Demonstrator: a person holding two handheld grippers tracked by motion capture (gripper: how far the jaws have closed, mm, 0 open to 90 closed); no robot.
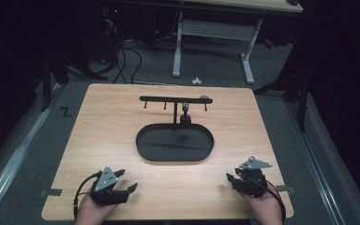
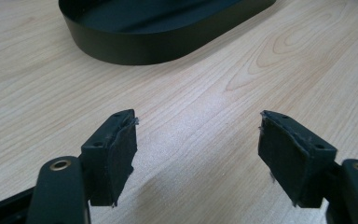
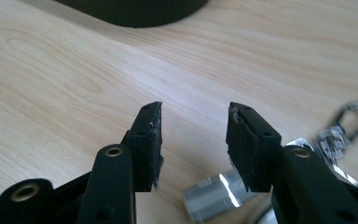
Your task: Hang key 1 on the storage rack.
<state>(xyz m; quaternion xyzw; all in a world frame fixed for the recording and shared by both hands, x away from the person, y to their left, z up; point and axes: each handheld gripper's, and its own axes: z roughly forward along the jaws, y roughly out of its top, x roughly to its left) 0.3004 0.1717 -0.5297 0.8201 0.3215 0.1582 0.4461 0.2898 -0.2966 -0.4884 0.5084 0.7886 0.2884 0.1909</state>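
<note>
1. The silvery keychain [image 3: 209, 197] lies flat on the worktop [image 1: 98, 131] at the near right. In the right gripper view it is just beside the right tongs [image 3: 195, 109], low and to the right of them, and partly behind the right-hand jaw.
2. Its long axis runs from a shiny short cylinder near the bottom of that view, up and to the right through glinting links, to a dark clasp [image 3: 352, 116]. So it lies slantwise to the line of the jaws, not between them.
3. The right tongs [image 1: 232, 180] stand apart with nothing between the pads, only bare wood. My judgement is that they must shift sideways towards the cylinder before any grip can close on it.
4. The left tongs [image 1: 127, 180] are also apart, wider, and hold nothing. They sit low over the near left of the worktop, well apart from the keychain, so the right hand is clearly the nearer one.
5. The black oval tray [image 1: 140, 140] sits mid-worktop, ahead of both tongs, and its floor looks empty.
6. A stand rises at the tray's far edge with a hooked crossbar [image 1: 164, 99]. One small dark piece [image 1: 185, 112] hangs just right of the post; the other hooks look bare
</note>
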